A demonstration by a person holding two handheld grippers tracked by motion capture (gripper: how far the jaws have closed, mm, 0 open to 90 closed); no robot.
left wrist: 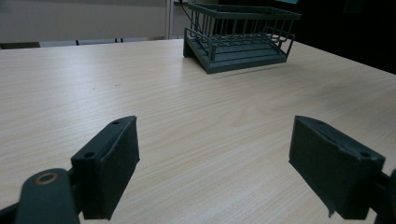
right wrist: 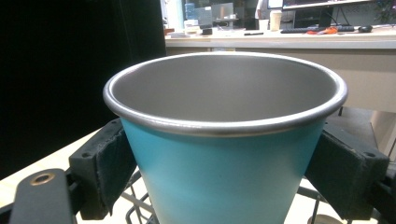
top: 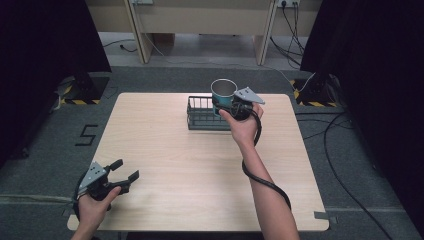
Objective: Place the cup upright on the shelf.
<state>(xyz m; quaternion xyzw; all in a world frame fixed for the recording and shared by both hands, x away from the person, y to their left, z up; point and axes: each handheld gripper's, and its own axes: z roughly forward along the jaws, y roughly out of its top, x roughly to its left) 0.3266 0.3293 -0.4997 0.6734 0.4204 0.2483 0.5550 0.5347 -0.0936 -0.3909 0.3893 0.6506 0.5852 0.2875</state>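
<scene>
Two grippers in play, but only one is doing anything; the right gripper (top: 226, 106) sits upper centre of the high view, clamped on a teal cup (top: 223, 93) with a steel rim, held upright right over the near right corner of the dark wire rack (top: 202, 116); in the right gripper view the cup (right wrist: 224, 154) takes the middle of the frame with a black pad pressed against each side of its wall, and rack wires peek out at the bottom edge underneath it.

Left gripper (top: 121, 172) is parked at the lower left of the high view, just above the wooden table (top: 170, 165), jaws spread wide with nothing between them; its own view looks across bare wood to the rack (left wrist: 240, 37) at the top.

My guess is the cup is going into or coming out of that rack; can't tell which from one moment.

What could bite here: the cup is tapered and smooth, so a squeeze on the slanted wall could let it slide down through the pads; also its base looks close to the rack's top rail, so a sideways move might clip the wire and tip the cup or drag the rack, since nothing is holding the rack down.
</scene>
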